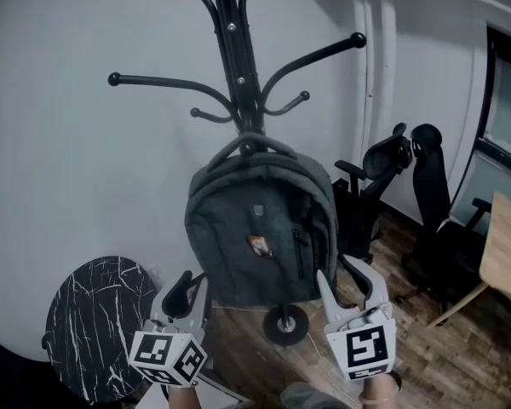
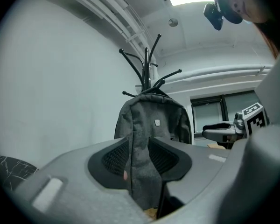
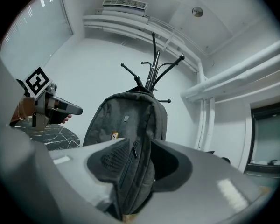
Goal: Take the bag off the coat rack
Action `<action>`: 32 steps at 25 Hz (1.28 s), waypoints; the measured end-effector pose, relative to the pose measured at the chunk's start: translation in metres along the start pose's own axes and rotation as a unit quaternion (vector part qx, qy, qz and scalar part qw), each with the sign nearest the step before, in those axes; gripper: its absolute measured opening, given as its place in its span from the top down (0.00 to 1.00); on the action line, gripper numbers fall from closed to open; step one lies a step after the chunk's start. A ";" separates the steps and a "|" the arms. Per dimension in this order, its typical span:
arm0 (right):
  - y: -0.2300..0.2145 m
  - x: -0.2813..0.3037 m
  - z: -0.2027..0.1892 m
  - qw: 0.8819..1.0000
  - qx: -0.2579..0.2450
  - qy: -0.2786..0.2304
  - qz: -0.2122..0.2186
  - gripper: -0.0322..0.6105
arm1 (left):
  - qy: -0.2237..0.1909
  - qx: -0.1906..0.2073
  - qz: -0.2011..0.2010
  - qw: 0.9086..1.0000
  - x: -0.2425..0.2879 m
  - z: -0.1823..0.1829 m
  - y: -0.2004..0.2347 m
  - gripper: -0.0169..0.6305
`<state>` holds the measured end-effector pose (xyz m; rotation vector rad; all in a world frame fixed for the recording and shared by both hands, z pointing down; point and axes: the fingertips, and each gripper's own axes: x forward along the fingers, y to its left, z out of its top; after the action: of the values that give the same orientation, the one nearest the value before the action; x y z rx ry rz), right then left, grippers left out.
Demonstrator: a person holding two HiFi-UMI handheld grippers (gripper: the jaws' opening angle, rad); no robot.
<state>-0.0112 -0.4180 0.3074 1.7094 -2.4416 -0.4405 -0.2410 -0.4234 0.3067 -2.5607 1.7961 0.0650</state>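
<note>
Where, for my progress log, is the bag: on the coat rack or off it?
On. The bag hangs upright by its top handle from the coat rack.

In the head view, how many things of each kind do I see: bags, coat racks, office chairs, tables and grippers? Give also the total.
Bag: 1
Coat rack: 1
Office chairs: 2
Tables: 2 (marble table, wooden table)
Grippers: 2 (left gripper, right gripper)
Total: 8

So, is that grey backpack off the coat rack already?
No, in the head view the backpack hangs by its top loop from the coat rack.
</note>
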 end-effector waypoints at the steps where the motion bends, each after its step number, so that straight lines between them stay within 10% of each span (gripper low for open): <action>1: -0.003 0.004 -0.001 1.000 0.001 -0.001 -0.001 0.71 | 0.001 0.000 0.002 1.000 0.004 0.000 0.003 0.77; 32: -0.042 0.085 -0.028 0.998 0.053 -0.011 0.015 0.58 | 0.032 -0.014 0.029 0.999 0.086 -0.025 0.044 0.61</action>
<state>0.0048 -0.5150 0.3160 1.7140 -2.5447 -0.3343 -0.2529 -0.5201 0.3286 -2.5575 1.9063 0.0091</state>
